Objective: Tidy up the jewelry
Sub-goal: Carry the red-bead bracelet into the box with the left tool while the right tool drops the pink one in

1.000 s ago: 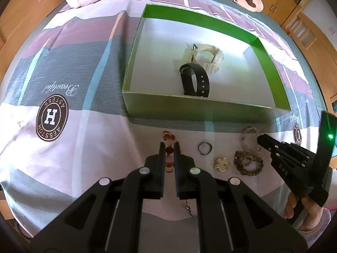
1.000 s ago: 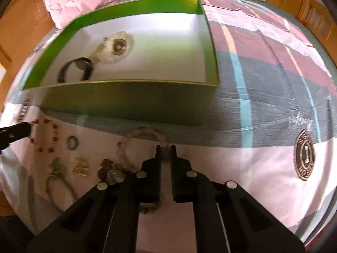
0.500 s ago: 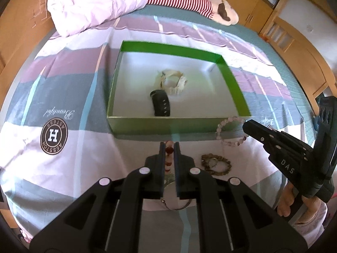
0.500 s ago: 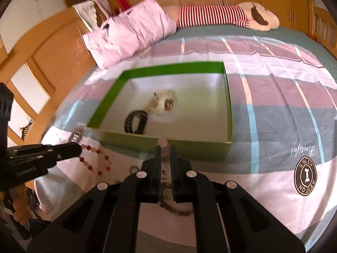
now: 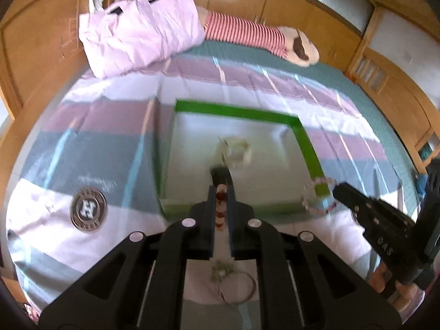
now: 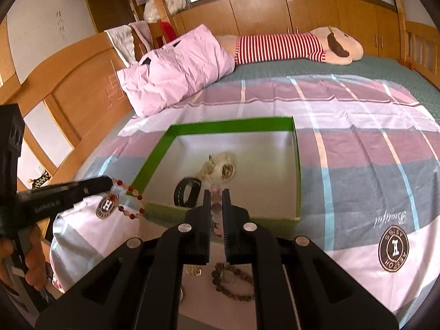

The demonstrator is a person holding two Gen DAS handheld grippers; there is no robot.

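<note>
Resting on a striped pink, grey and white bedspread [image 6: 357,148], the shallow green-rimmed cardboard box [image 6: 295,162] with a white floor serves as the reference point. Inside the box lie a black watch band [image 6: 185,192] and, just beyond it, a cream-coloured wristwatch [image 6: 220,165]. The left gripper [image 5: 220,192], held above the box's near wall, has its jaws nearly together, pinching a bracelet of red and pale round beads [image 6: 129,200] that hangs in a loop from them. The right gripper [image 6: 216,195], also above the near wall, has its jaws closed on a bracelet of pale pink beads [image 5: 316,195]. On the bedspread on the near side of the box remain a dark brown beaded bracelet [image 6: 232,283], a small gold-coloured ornament [image 6: 194,271] and a thin metal ring bangle [image 5: 239,288].
</note>
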